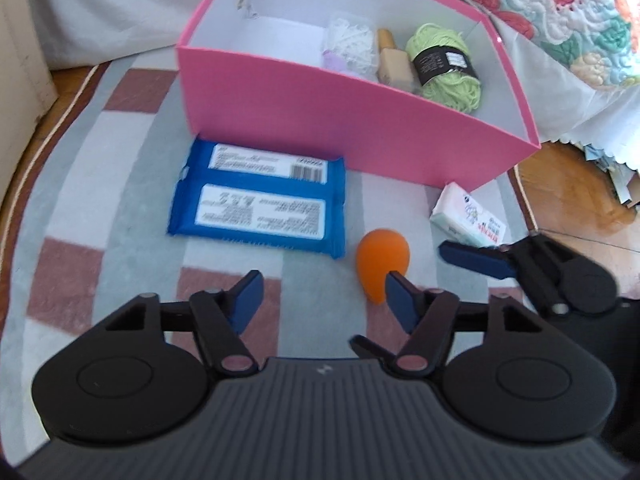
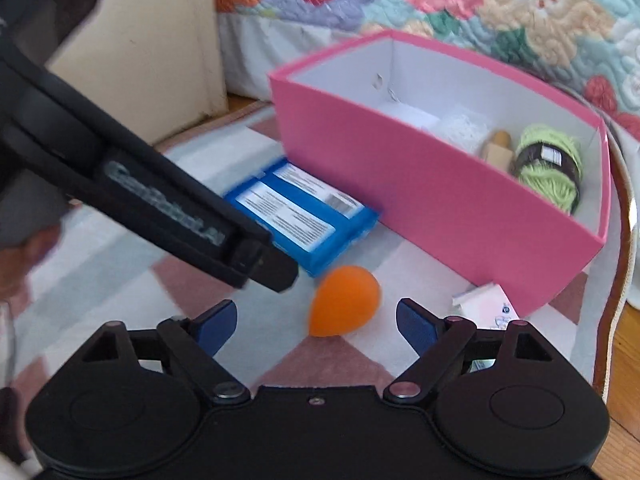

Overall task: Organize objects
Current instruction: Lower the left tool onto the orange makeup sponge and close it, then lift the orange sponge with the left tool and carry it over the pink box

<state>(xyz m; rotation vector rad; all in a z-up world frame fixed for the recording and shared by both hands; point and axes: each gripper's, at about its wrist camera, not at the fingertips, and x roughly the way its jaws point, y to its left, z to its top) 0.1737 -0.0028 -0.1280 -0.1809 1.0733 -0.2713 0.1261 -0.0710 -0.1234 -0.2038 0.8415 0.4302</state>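
Note:
An orange egg-shaped sponge (image 1: 382, 268) (image 2: 345, 306) lies on the checked rug in front of a pink box (image 1: 340, 120) (image 2: 440, 200). A blue wipes pack (image 1: 260, 196) (image 2: 304, 216) lies flat to its left, and a small white tissue pack (image 1: 468, 216) (image 2: 486, 306) to its right. My left gripper (image 1: 324, 304) is open and empty, just short of the sponge. My right gripper (image 2: 316, 324) is open and empty, with the sponge just beyond its jaws. The box holds green yarn (image 1: 444, 64) (image 2: 550, 164), a tan bottle (image 1: 394, 62) and white lace (image 1: 352, 42).
The rug (image 1: 132, 160) lies on a wood floor (image 1: 580, 192). A bed with a floral quilt (image 2: 460, 4) stands behind the box. A cream furniture panel (image 2: 152, 52) is at the left. The left gripper's body (image 2: 132, 200) crosses the right wrist view.

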